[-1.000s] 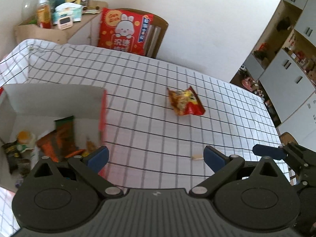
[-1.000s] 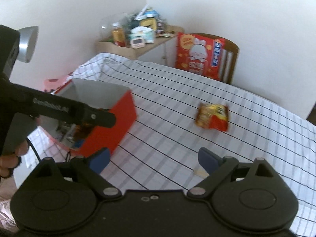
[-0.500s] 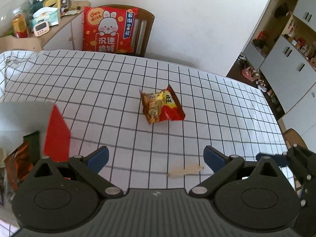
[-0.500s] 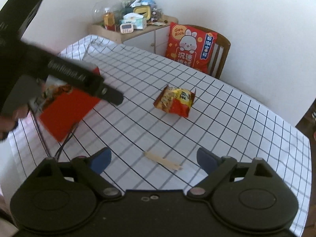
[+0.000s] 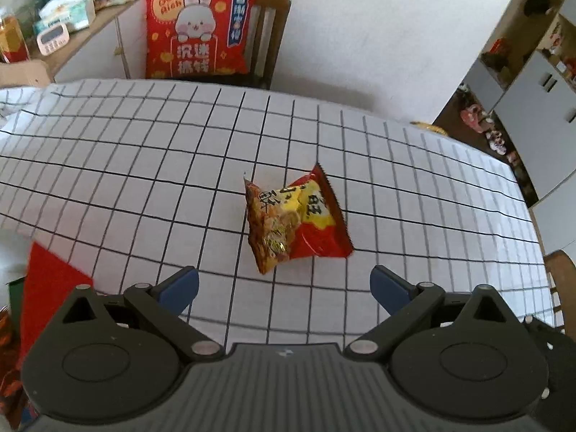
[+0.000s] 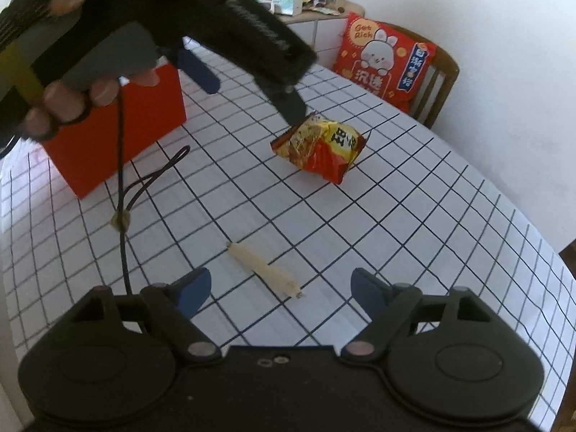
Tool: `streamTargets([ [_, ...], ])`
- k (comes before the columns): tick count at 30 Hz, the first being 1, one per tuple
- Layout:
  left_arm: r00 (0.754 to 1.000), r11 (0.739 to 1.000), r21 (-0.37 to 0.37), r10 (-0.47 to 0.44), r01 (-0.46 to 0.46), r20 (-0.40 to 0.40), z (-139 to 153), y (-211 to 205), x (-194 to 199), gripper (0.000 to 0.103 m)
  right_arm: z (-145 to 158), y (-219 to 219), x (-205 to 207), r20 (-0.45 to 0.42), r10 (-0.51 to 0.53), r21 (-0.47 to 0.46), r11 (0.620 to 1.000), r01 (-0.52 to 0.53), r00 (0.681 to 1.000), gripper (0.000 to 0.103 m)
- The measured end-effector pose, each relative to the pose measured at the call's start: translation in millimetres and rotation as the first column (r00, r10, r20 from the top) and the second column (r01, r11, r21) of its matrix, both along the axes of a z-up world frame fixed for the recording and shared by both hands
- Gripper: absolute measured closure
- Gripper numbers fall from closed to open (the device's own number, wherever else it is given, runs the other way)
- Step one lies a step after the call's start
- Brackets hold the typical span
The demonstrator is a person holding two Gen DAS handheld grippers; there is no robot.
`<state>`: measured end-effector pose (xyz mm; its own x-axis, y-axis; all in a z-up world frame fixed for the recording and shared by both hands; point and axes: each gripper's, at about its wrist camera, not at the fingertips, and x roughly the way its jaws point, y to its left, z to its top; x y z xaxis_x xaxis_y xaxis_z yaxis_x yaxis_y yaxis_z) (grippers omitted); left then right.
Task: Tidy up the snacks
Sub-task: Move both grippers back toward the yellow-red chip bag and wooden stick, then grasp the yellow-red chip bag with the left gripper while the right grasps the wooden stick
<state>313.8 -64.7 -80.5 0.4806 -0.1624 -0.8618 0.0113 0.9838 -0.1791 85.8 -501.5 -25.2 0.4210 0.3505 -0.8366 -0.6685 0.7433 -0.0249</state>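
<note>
A red and yellow snack bag (image 5: 293,217) lies on the checked tablecloth (image 5: 144,165); it also shows in the right wrist view (image 6: 320,147). My left gripper (image 5: 284,286) is open and empty, just short of the bag; in the right wrist view (image 6: 248,86) it hovers over the bag's left side. My right gripper (image 6: 279,288) is open and empty, near a pale wrapped stick snack (image 6: 262,268) on the cloth. A red box (image 6: 111,133) with snacks stands at the left; its corner shows in the left wrist view (image 5: 46,288).
A chair with a red rabbit cushion (image 5: 198,32) stands behind the table. A side shelf (image 5: 54,7) holds clutter at the back left. Cabinets (image 5: 532,82) are at the right. A black cord (image 6: 124,194) hangs from the left gripper over the cloth.
My left gripper moved from above the red box to the right and forward, close to the snack bag. My right gripper drew nearer the stick snack.
</note>
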Motion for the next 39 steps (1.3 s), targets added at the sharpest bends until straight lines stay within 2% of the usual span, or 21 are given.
streamTargets([
  [6,0.997,0.998,-0.056,-0.012,0.008,-0.071,-26.8,3.9,33.1,0.001,-24.0,7.3,22.2,-0.027,0.02,-0.029,0.999,-0.021,0.999,0.025],
  [10,0.996,1.0,-0.029,0.007,-0.01,-0.092,-44.8,4.4,42.7,0.002,-40.1,13.8,31.4,-0.05,0.038,-0.045,0.998,-0.04,0.998,0.031],
  [15,0.993,0.999,-0.05,0.005,-0.011,-0.115,-59.8,5.4,49.6,0.002,-52.7,26.2,33.6,-0.051,0.099,-0.067,0.993,-0.102,0.994,0.04],
  [20,0.99,0.998,-0.057,-0.004,-0.004,-0.144,-74.6,5.1,56.6,0.02,-62.4,37.1,28.0,-0.046,0.186,-0.108,0.976,-0.19,0.981,0.05],
  [23,0.988,0.997,-0.075,-0.009,-0.003,-0.157,-82.6,7.2,60.2,0.028,-63.0,36.1,29.3,-0.055,0.184,-0.079,0.979,-0.188,0.981,0.055],
  [25,0.987,0.996,-0.084,-0.014,0.0,-0.162,-84.3,6.2,60.9,0.03,-62.7,34.8,29.6,-0.07,0.181,-0.054,0.981,-0.185,0.981,0.063],
  [27,0.986,0.996,-0.094,-0.023,0.008,-0.163,-84.0,4.7,59.1,0.036,-62.4,34.3,26.8,-0.075,0.187,-0.039,0.981,-0.19,0.98,0.073],
  [29,0.985,0.994,-0.107,-0.028,0.01,-0.171,-85.4,5.3,58.8,0.043,-62.2,33.6,23.0,-0.073,0.187,-0.032,0.981,-0.19,0.98,0.079],
  [30,0.984,0.993,-0.114,-0.03,0.01,-0.173,-86.1,5.1,58.1,0.046,-61.8,32.8,21.4,-0.072,0.183,-0.028,0.982,-0.185,0.98,0.082],
  [32,0.984,0.991,-0.13,-0.035,0.012,-0.173,-86.8,5.1,56.5,0.059,-61.4,30.5,19.5,-0.07,0.164,-0.02,0.986,-0.166,0.984,0.087],
  [33,0.985,0.991,-0.137,-0.037,0.014,-0.171,-86.5,5.0,55.4,0.06,-61.2,29.4,18.9,-0.071,0.149,-0.015,0.988,-0.151,0.986,0.091],
  [37,0.987,0.99,-0.141,-0.038,0.016,-0.158,-81.4,4.2,54.3,0.075,-61.4,25.0,19.2,-0.082,0.067,0.006,0.998,-0.067,0.994,0.094],
  [38,0.987,0.99,-0.142,-0.038,0.016,-0.154,-78.7,4.9,53.1,0.085,-60.6,23.7,18.6,-0.084,0.045,0.013,0.999,-0.044,0.995,0.094],
  [39,0.988,0.991,-0.135,-0.037,0.017,-0.147,-77.1,5.0,51.2,0.089,-60.5,23.2,17.3,-0.085,0.017,0.022,1.0,-0.015,0.996,0.095],
])
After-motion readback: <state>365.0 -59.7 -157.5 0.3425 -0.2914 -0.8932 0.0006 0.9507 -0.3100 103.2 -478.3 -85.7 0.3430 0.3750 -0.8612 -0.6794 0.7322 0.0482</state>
